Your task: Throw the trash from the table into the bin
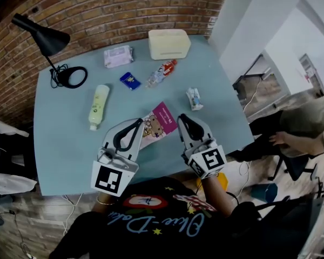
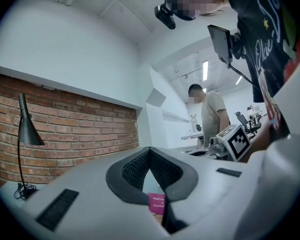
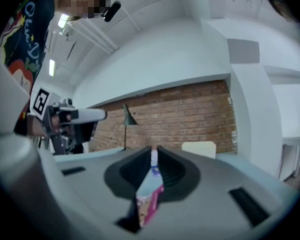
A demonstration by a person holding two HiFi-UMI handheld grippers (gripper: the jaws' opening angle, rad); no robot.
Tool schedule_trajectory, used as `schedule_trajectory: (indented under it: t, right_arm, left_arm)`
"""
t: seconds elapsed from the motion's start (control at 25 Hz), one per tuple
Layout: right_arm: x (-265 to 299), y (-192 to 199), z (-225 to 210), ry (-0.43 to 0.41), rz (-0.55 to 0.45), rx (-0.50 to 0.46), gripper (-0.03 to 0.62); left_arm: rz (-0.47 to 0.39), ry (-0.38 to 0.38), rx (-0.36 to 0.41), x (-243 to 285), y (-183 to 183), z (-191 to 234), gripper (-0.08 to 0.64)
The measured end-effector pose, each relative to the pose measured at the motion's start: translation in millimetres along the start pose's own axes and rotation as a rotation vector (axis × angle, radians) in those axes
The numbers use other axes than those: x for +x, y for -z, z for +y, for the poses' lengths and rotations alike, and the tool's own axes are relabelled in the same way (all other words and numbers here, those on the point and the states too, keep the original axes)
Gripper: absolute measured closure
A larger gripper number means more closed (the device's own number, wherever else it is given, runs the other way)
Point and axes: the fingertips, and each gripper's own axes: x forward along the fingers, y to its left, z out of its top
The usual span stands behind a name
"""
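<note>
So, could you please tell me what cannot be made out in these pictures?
1. Bin: none clearly shown in any view; the person's torso blocks the floor in the head view.
2. Pink cartoon-printed packet: left corner hidden under the left gripper, head view; contact unclear.
3. Small blue packet: print too small, head view.

Light blue table (image 1: 59,161), rounded corners. A black desk lamp (image 1: 69,76) stood at the far left corner, its cord coiled by the base. A cream box (image 1: 169,43) sat at the far edge, with a white packet (image 1: 119,56) just left of it. A small blue wrapper (image 1: 130,80) and a red-labelled plastic bottle (image 1: 161,73) lay near each other mid-table. A crumpled white carton (image 1: 194,98) lay toward the right. A pale yellow tube (image 1: 99,107) lay on its side at left. A pink leaflet (image 1: 161,122) lay flat near the front edge.
</note>
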Motion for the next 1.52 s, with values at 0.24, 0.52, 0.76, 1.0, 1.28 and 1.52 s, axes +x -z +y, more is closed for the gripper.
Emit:
schedule_trajectory:
  t: [0.24, 0.52, 0.76, 1.0, 1.28, 1.52]
  right_arm:
    - [17, 28, 0, -0.046, 0.081, 0.019, 0.471]
    - [25, 54, -6, -0.048, 0.158, 0.039, 0.469]
    - [30, 79, -9, -0.046, 0.231, 0.059, 0.431]
    - [33, 101, -18, -0.028, 0.271, 0.126, 0.403]
    - [35, 127, -20, -0.035, 0.345, 0.141, 0.394]
    - [35, 148, -22, -0.032, 0.404, 0.148, 0.394]
  left_arm:
    - [-0.006, -0.003, 0.012, -2, -2, -1, 0.549]
    - [0.0, -0.015, 0.02, -5, -2, -1, 0.549]
    - [-0.001, -0.018, 0.026, -7, -3, -2, 0.549]
    - [0.001, -0.036, 0.025, -13, -3, 0, 0.549]
    - [0.006, -0.051, 0.034, -19, -4, 2, 0.549]
    - [-0.003, -0.07, -0.006, -25, -6, 8, 0.549]
